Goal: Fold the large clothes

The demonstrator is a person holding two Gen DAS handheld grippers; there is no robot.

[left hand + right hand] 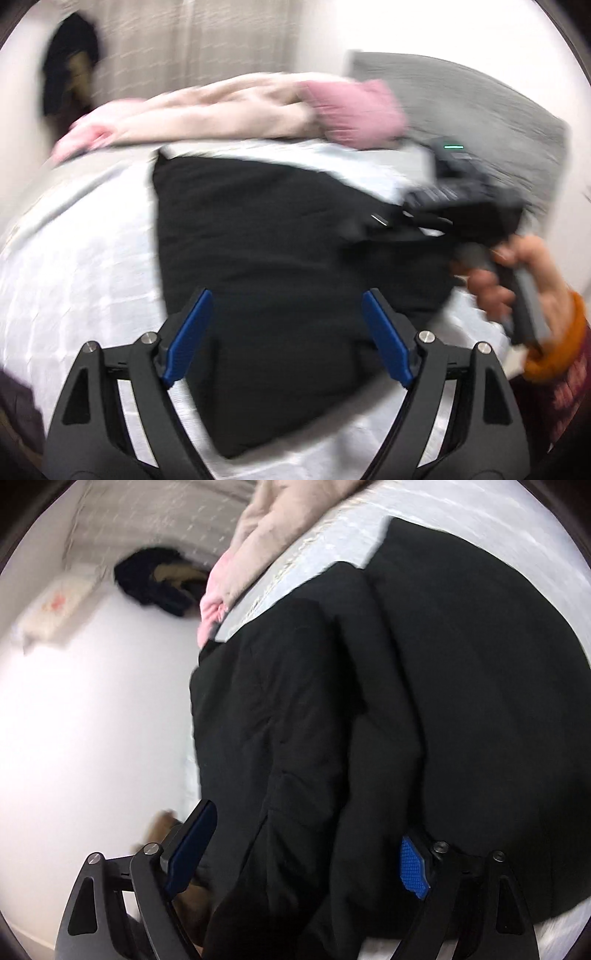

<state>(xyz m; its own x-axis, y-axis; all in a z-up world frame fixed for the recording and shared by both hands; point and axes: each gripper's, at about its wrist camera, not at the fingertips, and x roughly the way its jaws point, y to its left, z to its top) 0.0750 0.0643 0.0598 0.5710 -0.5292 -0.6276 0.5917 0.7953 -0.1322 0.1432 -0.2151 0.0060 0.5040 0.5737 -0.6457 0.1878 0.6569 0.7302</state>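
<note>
overhead, both grippers' jaws gape wide — left gripper (286, 334), right gripper (310, 849) — above black garment (280, 258).

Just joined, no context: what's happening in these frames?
A person with a handheld gripper in each hand is folding a black garment on a white-covered bed. The left gripper is open above the garment, gripping nothing. The right gripper is open too, with black fabric bunched between its fingers, not clamped. A pink and beige garment lies at the bed's far edge. Both views are motion-blurred.
</note>
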